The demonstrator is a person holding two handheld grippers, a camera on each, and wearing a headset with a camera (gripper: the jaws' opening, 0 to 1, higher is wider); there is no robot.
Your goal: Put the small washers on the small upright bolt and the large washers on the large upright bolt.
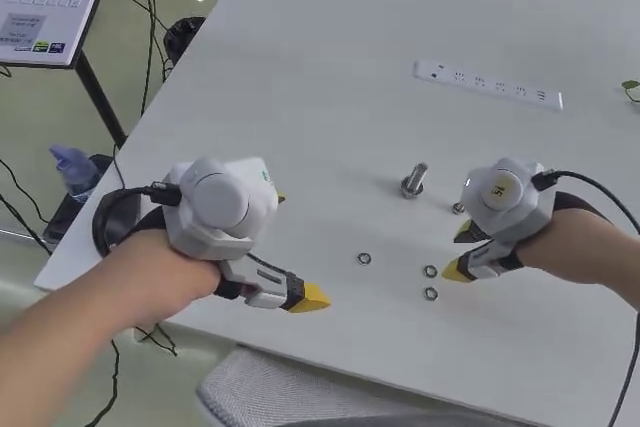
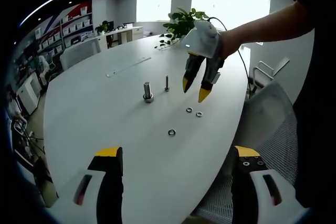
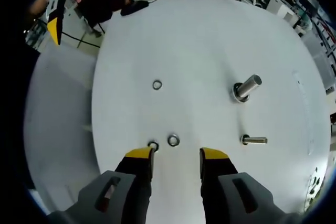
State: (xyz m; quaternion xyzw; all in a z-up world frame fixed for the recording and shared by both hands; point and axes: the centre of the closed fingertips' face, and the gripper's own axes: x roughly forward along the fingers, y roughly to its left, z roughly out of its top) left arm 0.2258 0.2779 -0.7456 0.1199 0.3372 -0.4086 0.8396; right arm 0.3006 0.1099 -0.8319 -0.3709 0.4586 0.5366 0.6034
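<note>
Parking the left gripper low over the near edge of the bench, with its jaws spread wide and nothing in them. Probably just keeping it out of the way for now. Spotting a lone washer lying flat a bit to the right, well apart from everything else.

Moving on to the big bolt, standing upright on its head mid-bench and carrying no washers yet. Finding the small bolt near it, also upright and bare, though getting half blocked by the right gripper in the head view.

Holding that right gripper tips-down just beside a pair of washers, with its jaws open and gripping nothing. Guessing at lining up a pick on one of them.

Having trouble with a few bits: losing part of one washer of that pair behind a jaw tip in the right gripper view. Failing to tell small washers from large, with all three looking much alike from here. Also losing the left gripper's second jaw behind its own body in the head view.
</note>
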